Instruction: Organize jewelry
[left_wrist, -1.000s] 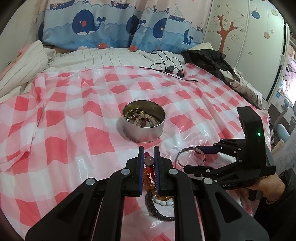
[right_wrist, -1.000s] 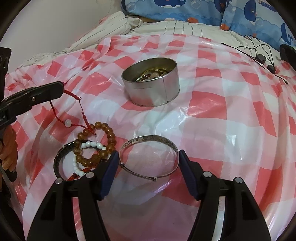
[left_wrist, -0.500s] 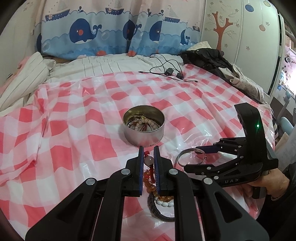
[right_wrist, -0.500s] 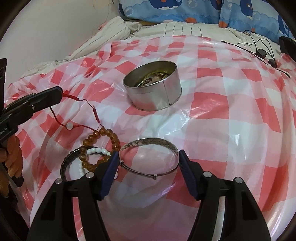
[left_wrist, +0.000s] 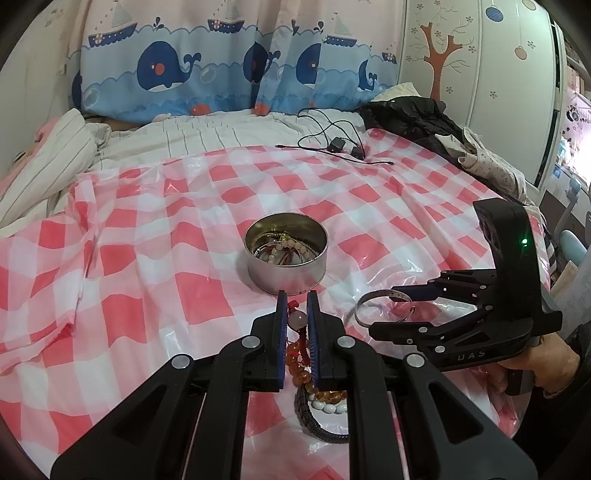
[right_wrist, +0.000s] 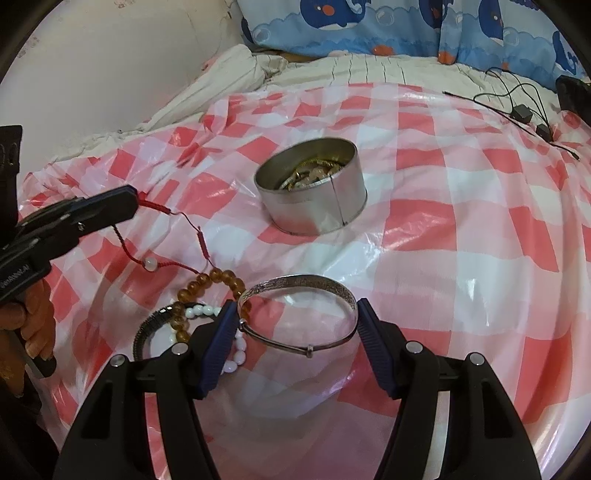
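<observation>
1. Red cord bracelet (right_wrist: 173, 236) with a pale bead is hanging from the left gripper (left_wrist: 296, 308), whose fingers are pinching it above the checkered sheet (right_wrist: 461, 229).
2. Silver bangle (right_wrist: 295, 314) is sitting between the right gripper's (right_wrist: 295, 347) spread fingers, both pads touching it.
3. Amber beads (right_wrist: 207, 284), white beads and a dark band are lying just beside.
4. Metal tin (right_wrist: 314, 199) is holding jewelry beyond, on the bed.

Bare cloth (right_wrist: 461, 266) around tin (right_wrist: 314, 206) (open-topped)

tin (right_wrist: 314, 206): 1 | bracelets outside tin: 5 | grippers: 2 | black cable (left_wrist: 332, 142): 1
</observation>
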